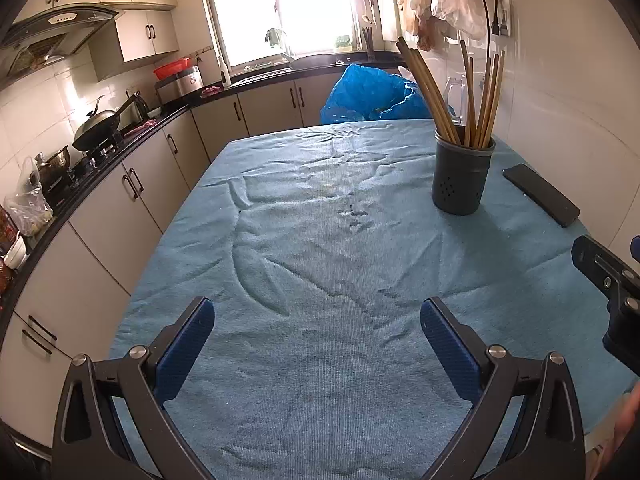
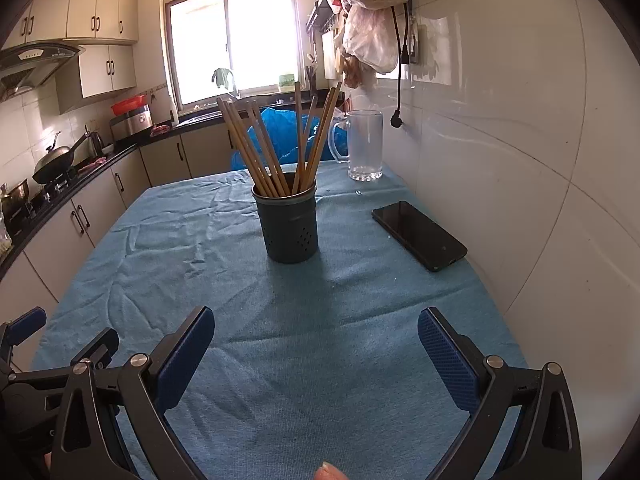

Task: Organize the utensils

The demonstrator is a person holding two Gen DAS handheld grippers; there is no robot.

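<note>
Fingers (image 1: pixel 448 344) of the left gripper (image 1: pixel 318 340) are spread wide w/ nothing between them, blue pads facing each other above the near part of the tabletop; the right gripper (image 2: pixel 316 344) is the same, fingers (image 2: pixel 446 354) spread apart, nothing held, just wrinkled blue cloth (image 2: pixel 240 280) under the gap. The two grippers sit side by side at the near edge, left one poking into the right wrist view at bottom left. The cloth covers the whole tabletop, creased esp. toward the far left. The dark utensil holder (image 2: pixel 290 228) stands upright on the cloth, roughly mid-width but toward the far right part of the tabletop, w/ small holes in its wall. A bunch of wooden chopsticks (image 2: pixel 276 148) stands in it, fanned out: one group leans left, the other stands nearly straight or tips right. A black phone (image 2: pixel 418 234) lies flat, screen up, near the right edge, just right of the holder and not touching it. A clear glass mug (image 2: pixel 362 146) w/ a handle stands at the far right corner, behind the holder. A blue plastic bag (image 1: pixel 372 96) sits past the far edge. Kitchen counter w/ a wok (image 1: pixel 96 130) runs along the left side of the room, window (image 2: pixel 232 40) at the back.
</note>
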